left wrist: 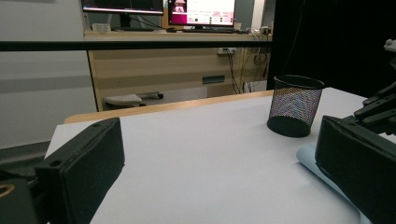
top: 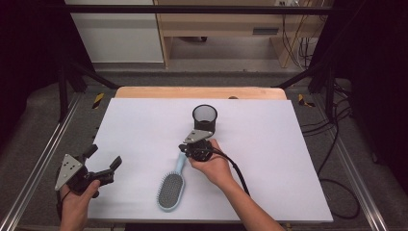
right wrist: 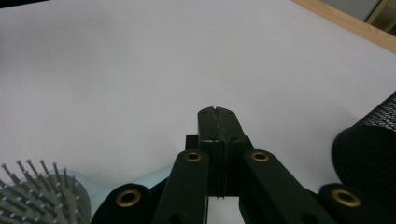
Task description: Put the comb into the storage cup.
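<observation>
The right gripper [top: 196, 150] is hovering over the handle end of a light-blue hairbrush [top: 171, 186] lying on the white-covered bench [top: 269, 159], and in the right gripper view its two black jaws are pressing flat against each other, clenched with nothing between them. In that view the brush's bristled head [right wrist: 35, 198] is showing at the lower left and its pale handle is running in beneath the gripper's linkage; whether the gripper is touching the handle cannot be told. In the high view the hairbrush is lying bristles-up near the front middle of the bench, head toward the person and handle pointing away toward a black mesh cup [top: 205, 118], which is standing upright just beyond the right gripper. The same cup [right wrist: 369, 154] is filling the right edge of the right gripper view, close beside the jaws. The left gripper [top: 107, 169] is being held at the front left corner of the bench, well apart from the brush, its jaws standing wide and released, with only bare bench between them in the left gripper view, where the mesh cup [left wrist: 295, 106] is also standing.
</observation>
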{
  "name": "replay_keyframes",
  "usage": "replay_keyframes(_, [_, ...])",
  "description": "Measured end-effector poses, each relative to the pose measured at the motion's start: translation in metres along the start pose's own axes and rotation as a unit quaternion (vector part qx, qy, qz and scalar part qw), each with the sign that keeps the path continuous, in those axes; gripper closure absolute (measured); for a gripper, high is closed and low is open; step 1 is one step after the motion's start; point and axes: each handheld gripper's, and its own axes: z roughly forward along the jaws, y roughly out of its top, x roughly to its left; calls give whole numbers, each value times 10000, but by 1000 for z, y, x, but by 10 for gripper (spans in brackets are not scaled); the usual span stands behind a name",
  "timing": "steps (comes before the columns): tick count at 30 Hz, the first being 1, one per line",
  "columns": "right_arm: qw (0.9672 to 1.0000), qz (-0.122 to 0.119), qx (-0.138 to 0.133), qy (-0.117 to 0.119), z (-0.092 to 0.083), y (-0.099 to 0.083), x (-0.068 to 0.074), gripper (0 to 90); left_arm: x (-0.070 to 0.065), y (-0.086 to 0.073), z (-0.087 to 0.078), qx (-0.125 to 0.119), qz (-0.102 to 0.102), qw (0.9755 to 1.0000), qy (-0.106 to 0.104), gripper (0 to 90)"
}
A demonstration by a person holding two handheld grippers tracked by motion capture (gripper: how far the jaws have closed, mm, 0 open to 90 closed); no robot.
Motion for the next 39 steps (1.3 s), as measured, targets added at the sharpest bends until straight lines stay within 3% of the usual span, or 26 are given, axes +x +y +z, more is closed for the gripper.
replay_keyframes(9, [9992,-68,393,-22,25,2,3,900,0,0,0,-2,-3,10000,-11,14])
replay_keyframes(21, [9974,-216,683,9,38,1,5,900,0,0,1,-7,-2,10000,-26,14])
replay_keyframes(25, [9959,-336,834,-39,38,2,6,900,0,0,1,21,29,10000,-36,14])
replay_keyframes(29, [9925,-510,1108,-96,36,3,6,900,-1,0,1,26,35,10000,-40,14])
replay_keyframes(33, [9885,-530,1417,-79,29,-1,4,900,-1,0,2,29,32,10000,-44,14])
replay_keyframes(39, [9872,-433,1534,-71,13,-10,0,900,-1,0,2,36,29,10000,-50,14])
